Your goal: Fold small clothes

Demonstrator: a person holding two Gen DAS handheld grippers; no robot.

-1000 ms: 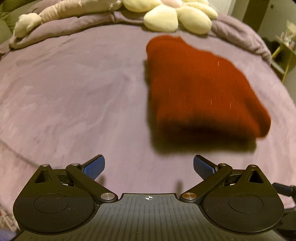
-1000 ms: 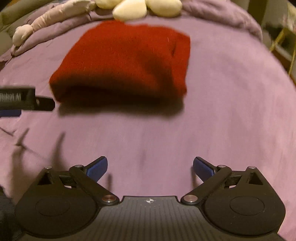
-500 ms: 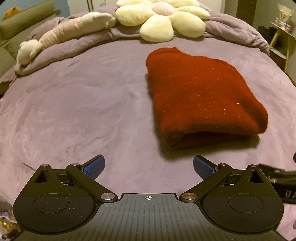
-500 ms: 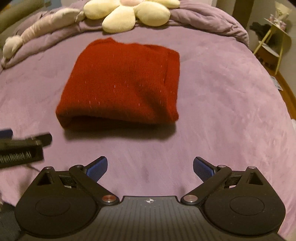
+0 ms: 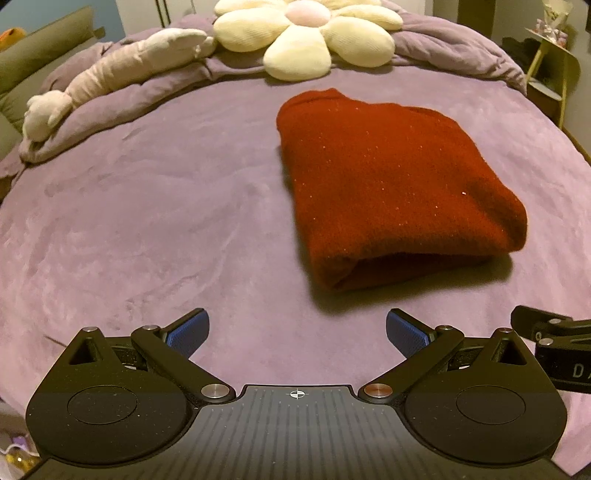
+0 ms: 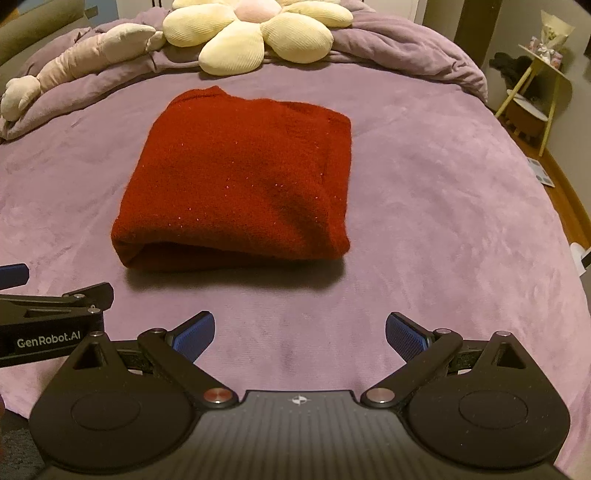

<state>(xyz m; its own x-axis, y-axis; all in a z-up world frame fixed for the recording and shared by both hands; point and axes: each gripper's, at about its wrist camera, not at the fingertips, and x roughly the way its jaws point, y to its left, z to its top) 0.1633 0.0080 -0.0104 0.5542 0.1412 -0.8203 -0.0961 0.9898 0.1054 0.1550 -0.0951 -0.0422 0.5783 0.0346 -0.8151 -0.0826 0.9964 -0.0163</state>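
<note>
A red sweater (image 6: pixel 240 184) lies folded into a thick rectangle on the purple bed (image 6: pixel 443 221), w/ its rounded fold edge facing the cameras, likely the finished state of the fold. Both claws hang apart from it, just short of its near edge: left claw (image 5: pixel 295 328) spread wide and empty, sweater ahead and to its right; right claw (image 6: pixel 300 328) also spread and empty, sweater ahead and slightly left. The pair sit side by side, each showing at the edge of the other's view, a stance that suggests the piece is released, not about to be gripped. At the bed's head, well beyond the sweater, rest a flower pillow (image 6: pixel 255 33) and a long plush (image 5: pixel 122 70) on bunched bedding. Nothing lies btw. claws and sweater; a side table (image 6: pixel 539 74) stands off the bed at right.
</note>
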